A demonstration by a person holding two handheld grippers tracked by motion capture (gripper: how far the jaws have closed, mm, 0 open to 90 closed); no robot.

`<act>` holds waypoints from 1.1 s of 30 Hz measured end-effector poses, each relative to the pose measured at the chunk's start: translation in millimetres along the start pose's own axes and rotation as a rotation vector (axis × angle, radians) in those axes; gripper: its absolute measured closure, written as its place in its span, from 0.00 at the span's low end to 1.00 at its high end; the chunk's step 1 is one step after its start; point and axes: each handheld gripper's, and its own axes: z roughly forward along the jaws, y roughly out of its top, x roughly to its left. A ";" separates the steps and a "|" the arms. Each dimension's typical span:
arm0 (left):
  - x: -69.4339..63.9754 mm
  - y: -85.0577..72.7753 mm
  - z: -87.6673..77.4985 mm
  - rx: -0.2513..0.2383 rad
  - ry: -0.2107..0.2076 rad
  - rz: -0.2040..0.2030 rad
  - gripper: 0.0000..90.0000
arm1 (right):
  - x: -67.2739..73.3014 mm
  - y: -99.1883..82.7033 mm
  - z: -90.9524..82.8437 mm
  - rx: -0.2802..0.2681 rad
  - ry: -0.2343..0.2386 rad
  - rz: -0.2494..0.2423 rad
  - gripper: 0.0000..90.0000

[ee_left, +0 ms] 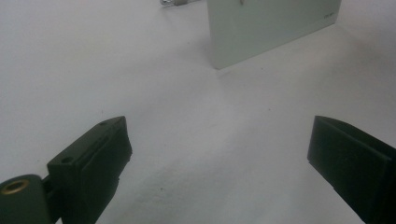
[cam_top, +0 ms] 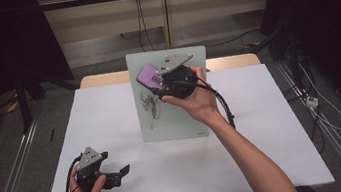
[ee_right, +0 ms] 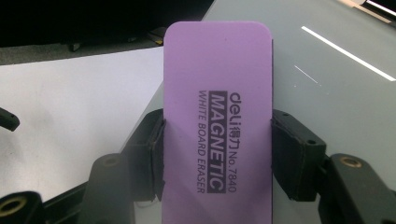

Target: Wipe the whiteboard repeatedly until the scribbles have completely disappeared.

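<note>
Cables hang down the far wall and trail over the floor on the right side of the counter [cam_top: 120,184], which carries a smooth white sheet. A pale green-grey board [cam_top: 174,120] stands upright near the middle of the counter, flat and rectangular, with a matt face. Thin dark scribbles [cam_top: 150,106] mark its left half. Aluminium rails run along the floor on both sides.

The right tongs [cam_top: 159,82] are held up against the upper part of the board and are clamped on a purple eraser [ee_right: 217,116]. The eraser is a flat slab with rounded corners and a soft, foam-like surface; black print runs along its length. The black jaws press on its two long edges. In the high view, the eraser lies at the board's upper left, above the scribbles; contact with the board face cannot be confirmed.

The left tongs [cam_top: 119,175] rest low over the near left part of the counter, well apart from the board. Their jaws stand wide apart with only the bare sheet between them.
</note>
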 end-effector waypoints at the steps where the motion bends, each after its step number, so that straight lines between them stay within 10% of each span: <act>1: -0.3 0.0 0.1 0.001 0.000 0.001 0.06 | 1.1 -1.0 1.1 0.002 0.004 -0.001 0.46; 33: -0.7 0.1 1.0 0.006 -0.001 0.005 0.06 | 47.9 -38.7 39.5 0.090 0.114 -0.047 0.46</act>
